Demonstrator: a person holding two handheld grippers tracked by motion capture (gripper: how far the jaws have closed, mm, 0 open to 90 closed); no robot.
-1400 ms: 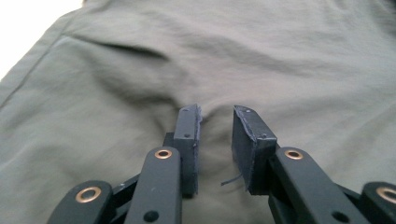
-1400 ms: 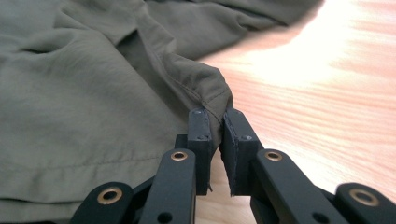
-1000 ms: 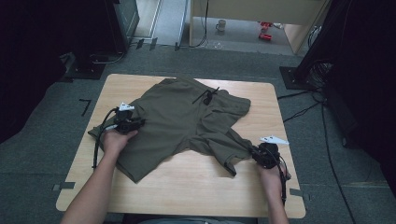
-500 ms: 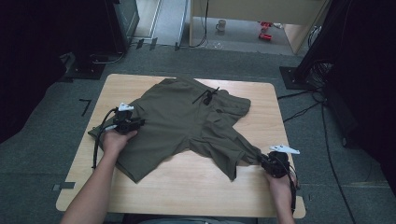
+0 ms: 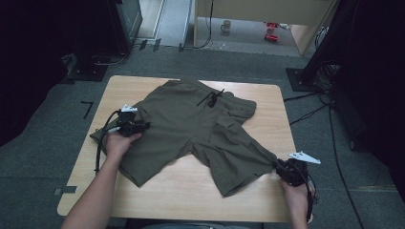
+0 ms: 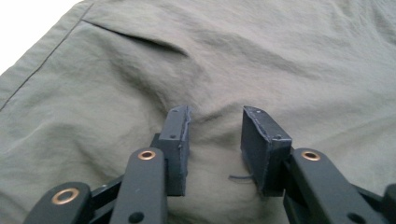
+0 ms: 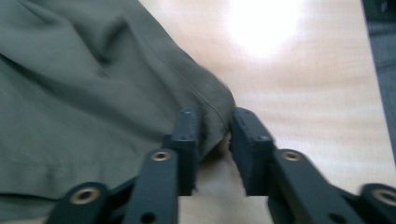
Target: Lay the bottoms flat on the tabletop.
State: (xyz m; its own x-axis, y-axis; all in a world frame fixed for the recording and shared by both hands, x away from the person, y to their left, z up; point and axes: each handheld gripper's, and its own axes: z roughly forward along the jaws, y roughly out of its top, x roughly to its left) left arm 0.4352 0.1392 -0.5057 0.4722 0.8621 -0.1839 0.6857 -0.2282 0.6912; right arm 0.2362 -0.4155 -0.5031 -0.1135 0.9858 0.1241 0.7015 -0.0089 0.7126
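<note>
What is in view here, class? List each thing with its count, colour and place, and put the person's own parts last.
Shorts: one pair, olive green, spread flat across the table.
Drawstring: one, black, at the waistband on the far side.
Table: one, light wood, on the grey floor.
Mug: one, pale, on the floor beyond the table.
Left gripper: one, black, over the cloth of one leg; its fingers have just been opening, cloth bunched between them.
Right gripper: one, black, at the corner of the other leg near the table's edge; jaws have just been opening, the hem between them.
Forearms: two, entering from the bottom.
</note>
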